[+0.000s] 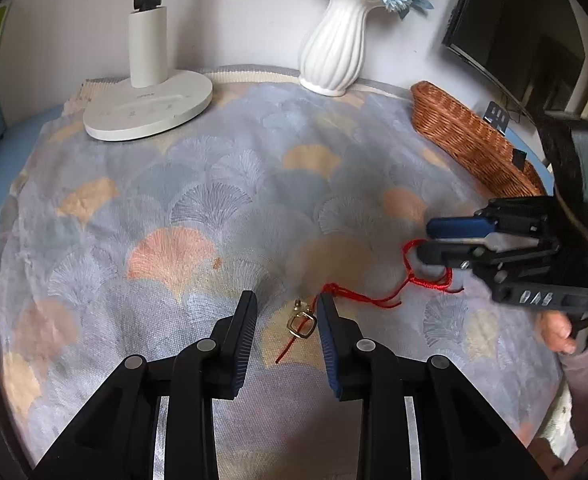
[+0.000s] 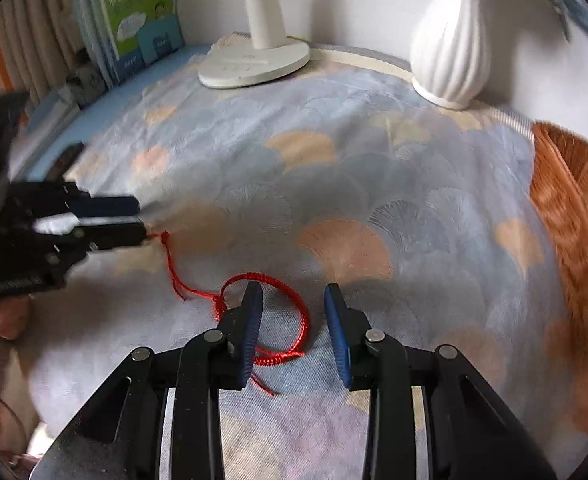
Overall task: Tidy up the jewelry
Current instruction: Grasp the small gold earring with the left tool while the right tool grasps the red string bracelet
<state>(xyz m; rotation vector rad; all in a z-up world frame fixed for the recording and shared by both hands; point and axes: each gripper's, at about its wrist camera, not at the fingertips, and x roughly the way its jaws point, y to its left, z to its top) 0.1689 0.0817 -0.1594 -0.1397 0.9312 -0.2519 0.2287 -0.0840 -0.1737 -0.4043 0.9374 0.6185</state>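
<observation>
Gold charm (image 1: 302, 323) between parted left jaws, red cord (image 2: 263, 316) between parted right jaws

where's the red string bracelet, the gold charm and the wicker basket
red string bracelet (image 2: 300, 316): right wrist view, right side of its loop
gold charm (image 1: 302, 325): left wrist view, its square metal frame
wicker basket (image 1: 466, 136): left wrist view, its woven outer wall

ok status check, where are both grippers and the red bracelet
Left gripper open over gold charm. Right gripper open over red bracelet loop. Nothing held. Cloth around it clear.
</observation>
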